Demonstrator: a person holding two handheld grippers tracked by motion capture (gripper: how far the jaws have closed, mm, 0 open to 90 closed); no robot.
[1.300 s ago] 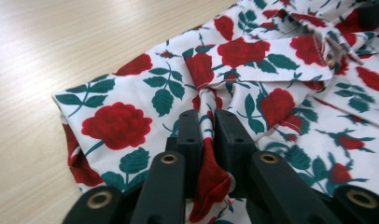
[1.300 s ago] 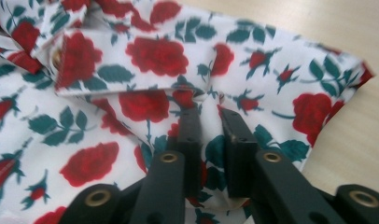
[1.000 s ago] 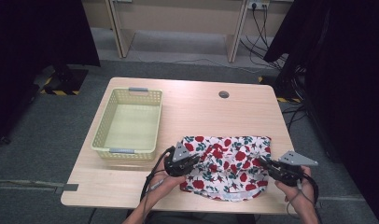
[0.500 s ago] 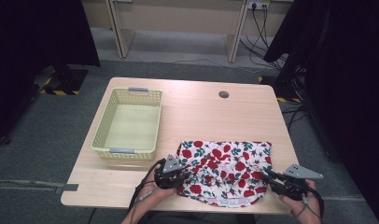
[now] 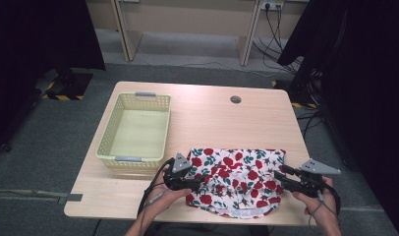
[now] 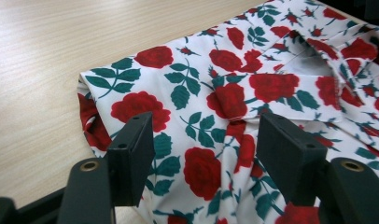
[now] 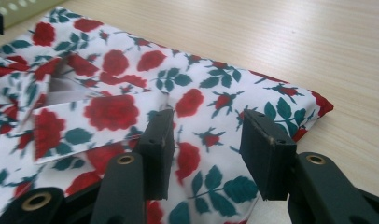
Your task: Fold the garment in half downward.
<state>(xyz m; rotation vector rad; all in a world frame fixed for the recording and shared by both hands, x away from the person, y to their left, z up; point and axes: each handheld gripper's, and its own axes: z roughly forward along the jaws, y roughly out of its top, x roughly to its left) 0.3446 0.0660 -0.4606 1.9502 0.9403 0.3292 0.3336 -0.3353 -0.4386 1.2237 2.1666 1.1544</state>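
At the near edge of the counter (image 5: pixel 138 206), both tools sit over the cloth (image 5: pixel 237 179), one at each end. Left tool (image 5: pixel 195 184): jaws have just been opening and now stand spread; in the left gripper view the cloth (image 6: pixel 234 93) lies between and under them, and the pads look clear of it. Right tool (image 5: pixel 281 178): jaws have likewise just been opening, spread less far; in the right gripper view the cloth (image 7: pixel 192 93) runs under the gap with no fold pinched.

Change against the earlier high views: a second ago both tools were at the cloth's side edges, farther up the counter, and the cloth lay wider open. Now the hands are lower, toward the person, and the near part of the cloth shows a doubled layer with a rounded lower hem. Far edge runs straight, left and right ends folded.

Reading: looks like a fold has just been laid and let go. Cloth rests by its own weight on the counter, right of the basket (image 5: pixel 133 128), apart from it. Basket is empty.

Judgement: fold step seems finished, release done at both ends together. Cloth is not yet compact; the near edge bulges and creases near the left tool. Probably another fold is due before it can go to the basket. Risk: thin slippery fabric may spring open once the tools back away.
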